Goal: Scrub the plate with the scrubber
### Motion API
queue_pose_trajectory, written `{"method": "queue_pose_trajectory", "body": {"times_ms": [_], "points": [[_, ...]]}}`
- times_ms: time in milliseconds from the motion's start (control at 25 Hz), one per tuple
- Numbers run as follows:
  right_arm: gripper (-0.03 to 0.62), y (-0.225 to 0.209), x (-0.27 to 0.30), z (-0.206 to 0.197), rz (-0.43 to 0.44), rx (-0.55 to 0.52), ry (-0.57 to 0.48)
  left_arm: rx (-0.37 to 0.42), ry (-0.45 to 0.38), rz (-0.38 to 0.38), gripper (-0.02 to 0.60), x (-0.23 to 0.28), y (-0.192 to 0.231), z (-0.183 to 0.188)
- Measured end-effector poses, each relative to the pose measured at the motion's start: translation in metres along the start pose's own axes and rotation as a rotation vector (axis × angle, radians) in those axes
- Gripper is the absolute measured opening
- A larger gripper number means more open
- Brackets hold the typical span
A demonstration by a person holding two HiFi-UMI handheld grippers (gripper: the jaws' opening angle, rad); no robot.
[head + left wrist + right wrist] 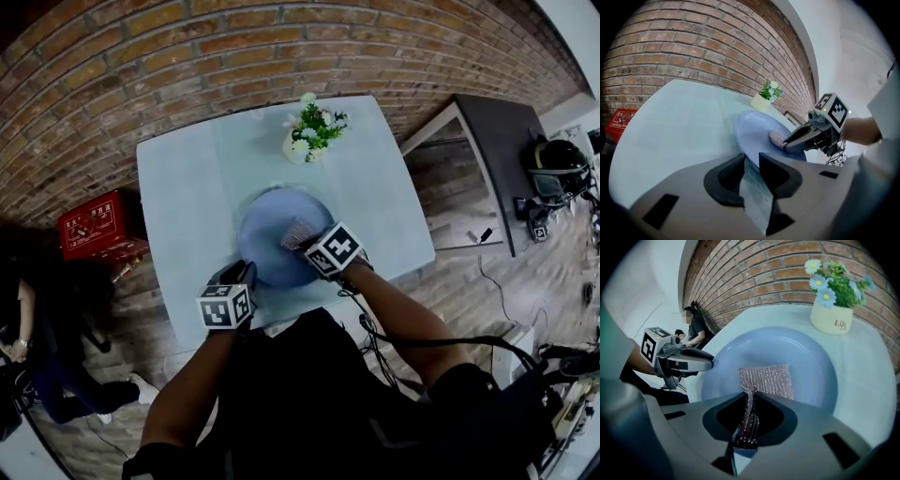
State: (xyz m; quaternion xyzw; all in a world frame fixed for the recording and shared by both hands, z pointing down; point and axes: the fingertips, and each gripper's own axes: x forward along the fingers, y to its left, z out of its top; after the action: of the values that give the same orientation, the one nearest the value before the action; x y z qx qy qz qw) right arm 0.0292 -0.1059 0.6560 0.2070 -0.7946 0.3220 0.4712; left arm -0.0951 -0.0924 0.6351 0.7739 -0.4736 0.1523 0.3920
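On the pale bench (187, 197), just in front of the small flower pot (300, 150), sits the blue plate (262, 255), with the scrubber (766, 378) spread on its middle. Your right gripper (750, 393) has its fingers pinching the scrubber's near edge, 1 fold bunched between them. Your left gripper (750, 158) has its fingers spread, the plate's near rim between the 2.

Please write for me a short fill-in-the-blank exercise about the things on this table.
1. The right gripper is shut on a sparkly ____.
2. This thing lies on a blue ____ on the table.
3. The pot behind it holds ____.

Missing words: scrubber; plate; flowers.
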Motion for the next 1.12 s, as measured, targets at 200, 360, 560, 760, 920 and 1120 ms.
{"method": "queue_pose_trajectory", "body": {"times_ms": [200,360,560,760,920,1120], "points": [[0.067,0.013,0.004,0.0,-0.014,0.066,-0.018,0.027,0.028,-0.049,0.114,-0.002,-0.002,0.002],[0.067,0.025,0.009,0.0,-0.021,0.111,-0.03,0.063,0.041,-0.093,0.114,-0.003,-0.003,0.004],[0.067,0.038,0.014,-0.001,-0.018,0.156,-0.037,0.109,0.029,-0.136,0.114,-0.009,-0.001,0.009],[0.067,0.05,0.019,0.004,-0.014,0.193,-0.051,0.116,0.012,-0.162,0.114,-0.016,0.005,0.016],[0.067,0.058,0.023,0.006,-0.02,0.191,-0.062,0.104,-0.015,-0.179,0.114,-0.023,0.002,0.02],[0.067,0.073,0.03,0.013,0.031,0.201,-0.062,0.103,-0.041,-0.183,0.114,-0.034,0.003,0.023]]}}
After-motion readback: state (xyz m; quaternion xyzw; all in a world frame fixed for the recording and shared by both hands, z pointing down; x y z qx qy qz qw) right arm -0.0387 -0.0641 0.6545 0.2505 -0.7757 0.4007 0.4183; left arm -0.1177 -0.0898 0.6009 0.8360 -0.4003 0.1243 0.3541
